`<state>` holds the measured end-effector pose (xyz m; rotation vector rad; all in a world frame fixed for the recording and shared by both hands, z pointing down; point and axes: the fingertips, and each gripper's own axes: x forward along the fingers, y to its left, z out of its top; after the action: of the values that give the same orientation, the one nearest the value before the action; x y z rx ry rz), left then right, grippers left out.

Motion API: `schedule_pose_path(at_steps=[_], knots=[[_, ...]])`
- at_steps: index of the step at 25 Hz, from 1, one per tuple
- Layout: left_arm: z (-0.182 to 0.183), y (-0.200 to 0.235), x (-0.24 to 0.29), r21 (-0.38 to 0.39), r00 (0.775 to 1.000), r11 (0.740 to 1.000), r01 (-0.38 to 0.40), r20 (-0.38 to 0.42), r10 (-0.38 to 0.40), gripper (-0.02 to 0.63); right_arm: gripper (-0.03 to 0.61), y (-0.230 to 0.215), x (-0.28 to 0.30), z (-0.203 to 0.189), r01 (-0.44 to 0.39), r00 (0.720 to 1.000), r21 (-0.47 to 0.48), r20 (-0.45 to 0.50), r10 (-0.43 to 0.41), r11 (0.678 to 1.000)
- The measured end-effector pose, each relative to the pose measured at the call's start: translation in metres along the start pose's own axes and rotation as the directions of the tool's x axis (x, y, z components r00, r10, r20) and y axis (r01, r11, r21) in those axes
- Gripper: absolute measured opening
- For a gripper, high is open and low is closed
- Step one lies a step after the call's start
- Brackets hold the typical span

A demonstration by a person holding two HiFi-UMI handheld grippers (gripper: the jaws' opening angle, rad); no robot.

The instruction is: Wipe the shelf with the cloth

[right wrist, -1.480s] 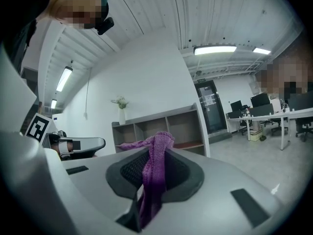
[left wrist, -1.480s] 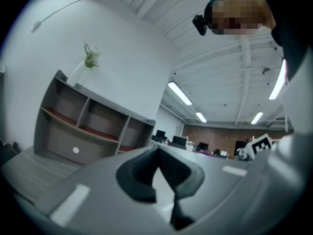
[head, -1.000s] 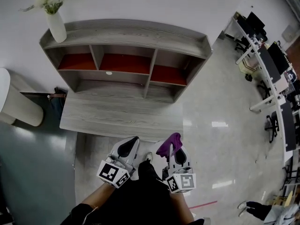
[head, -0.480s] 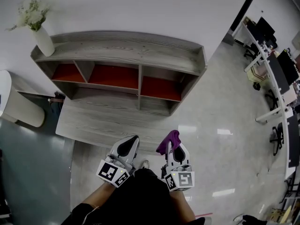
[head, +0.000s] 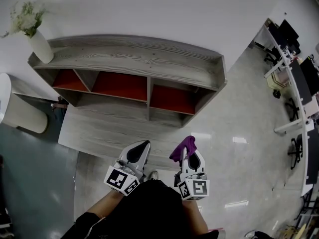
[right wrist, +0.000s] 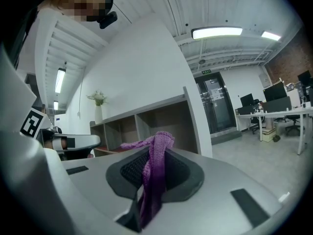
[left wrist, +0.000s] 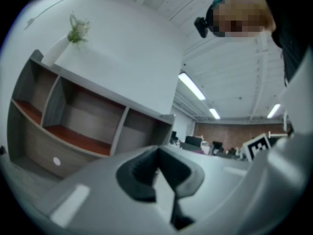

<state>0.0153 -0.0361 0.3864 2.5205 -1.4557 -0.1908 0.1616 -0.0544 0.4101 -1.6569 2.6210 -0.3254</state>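
Grey wood-grain shelf unit [head: 134, 63] with red-lined compartments stands against the white wall. Matching grey tabletop [head: 112, 131] lies in front. Both tools are short of its near edge. Left tool [head: 145, 144] is clenched on nothing. Right tool [head: 190, 152] is clamped on the purple cloth [head: 182, 147], bunched above its tips.

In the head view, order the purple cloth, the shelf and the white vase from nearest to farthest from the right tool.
1. purple cloth, clamped in the right tool.
2. shelf, ahead, centre.
3. white vase, on the shelf's far left end.
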Motion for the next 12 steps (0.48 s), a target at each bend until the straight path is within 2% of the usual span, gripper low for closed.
schedule_pose_path(at_steps=[3, 7, 12], knots=[[0.000, 0.008, 0.014, 0.008, 0.999, 0.999, 0.033, -0.012, -0.032, 0.002, 0.054, -0.007, 0.016, -0.002, 0.029, 1.000, -0.024, -0.007, -0.029, 0.999], [-0.003, 0.016, 0.030, -0.001, 0.997, 0.998, 0.068, -0.038, -0.068, 0.003, 0.054, -0.018, 0.035, -0.013, 0.079, 0.997, 0.000, -0.028, -0.079, 0.997], [0.001, 0.028, 0.048, -0.001, 0.997, 0.998, 0.069, -0.032, -0.069, 0.003, 0.054, -0.033, 0.062, -0.024, 0.101, 0.993, -0.010, -0.063, -0.101, 0.995]])
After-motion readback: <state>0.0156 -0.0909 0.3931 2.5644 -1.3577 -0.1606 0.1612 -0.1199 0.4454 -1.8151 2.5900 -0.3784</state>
